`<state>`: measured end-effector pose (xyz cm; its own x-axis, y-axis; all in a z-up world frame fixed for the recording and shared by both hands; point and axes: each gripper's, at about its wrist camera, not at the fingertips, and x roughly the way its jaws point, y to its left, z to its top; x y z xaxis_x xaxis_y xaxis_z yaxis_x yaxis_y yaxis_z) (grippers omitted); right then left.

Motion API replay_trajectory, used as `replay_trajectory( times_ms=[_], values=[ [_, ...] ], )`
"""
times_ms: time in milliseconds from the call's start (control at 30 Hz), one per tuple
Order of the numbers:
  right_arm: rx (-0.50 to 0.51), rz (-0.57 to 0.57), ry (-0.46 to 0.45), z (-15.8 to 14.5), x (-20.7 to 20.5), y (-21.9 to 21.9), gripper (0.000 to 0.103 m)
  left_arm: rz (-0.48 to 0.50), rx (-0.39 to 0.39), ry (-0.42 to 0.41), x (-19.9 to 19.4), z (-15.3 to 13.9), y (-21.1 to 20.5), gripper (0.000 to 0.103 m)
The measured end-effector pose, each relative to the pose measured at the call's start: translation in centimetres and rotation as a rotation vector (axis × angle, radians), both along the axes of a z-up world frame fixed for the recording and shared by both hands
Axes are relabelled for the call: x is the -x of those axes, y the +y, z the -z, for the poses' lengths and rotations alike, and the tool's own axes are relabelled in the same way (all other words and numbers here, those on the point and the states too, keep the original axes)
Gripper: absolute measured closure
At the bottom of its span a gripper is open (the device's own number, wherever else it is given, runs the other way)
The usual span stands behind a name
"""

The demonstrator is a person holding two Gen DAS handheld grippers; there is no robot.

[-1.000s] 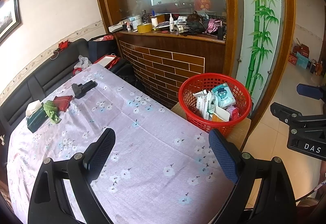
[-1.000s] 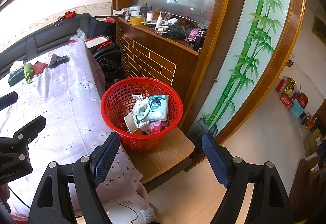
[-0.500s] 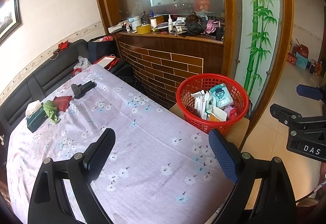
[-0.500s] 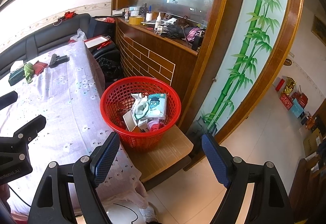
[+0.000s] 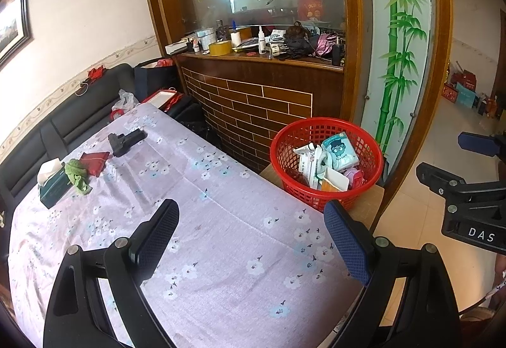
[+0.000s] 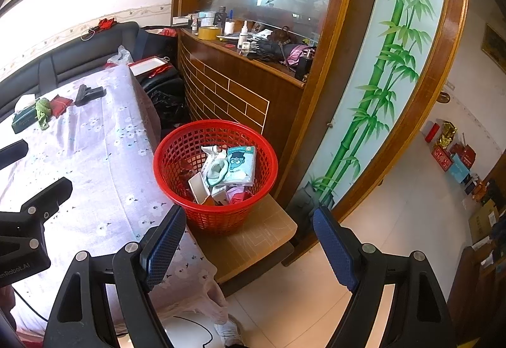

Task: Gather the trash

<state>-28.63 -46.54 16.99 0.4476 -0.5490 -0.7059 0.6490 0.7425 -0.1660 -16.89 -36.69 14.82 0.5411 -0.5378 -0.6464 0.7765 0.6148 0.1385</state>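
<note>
Left wrist view has my left gripper (image 5: 249, 240) spread wide and empty above the table (image 5: 221, 253), and my right gripper (image 6: 249, 248) is just as wide and empty near the red basket (image 6: 189, 142).

That basket stands on a low wooden stool (image 6: 253, 240) just beside the table's edge and already holds wrappers, a soft tissue pack and bits of card. What may be left to collect lies at the far end of the table: a green crumpled scrap (image 5: 77, 174) draped against a dark tissue box (image 5: 53, 186), a red packet (image 5: 94, 162) beside it, and a black object (image 5: 125, 140) I cannot identify.

I judge the scrap light and limp, best pinched at its bunched middle. The packet looks thin and flat, so I would nip an edge.

A floral cloth covers the table and could snag or drag under my fingers. Dark sofa, wooden counter and tiled floor surround it.
</note>
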Motion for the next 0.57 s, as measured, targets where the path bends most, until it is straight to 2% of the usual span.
replay_trajectory(
  times_ms=[233,367,500,567],
  values=[
    [0.0,-0.004,0.004,0.0,-0.4,0.1,0.017,0.001,0.004,0.019,-0.2,0.0,0.1,0.011],
    [-0.01,-0.015,0.011,0.3,-0.9,0.3,0.017,-0.012,0.007,0.105,-1.0,0.6,0.8,0.011],
    [-0.037,-0.04,0.027,1.3,-2.0,1.0,0.017,-0.097,0.016,0.185,-2.8,2.0,3.6,0.011],
    [-0.065,-0.071,0.042,2.1,-3.1,1.6,0.017,-0.183,0.001,0.217,-4.2,3.1,5.7,0.011]
  ],
)
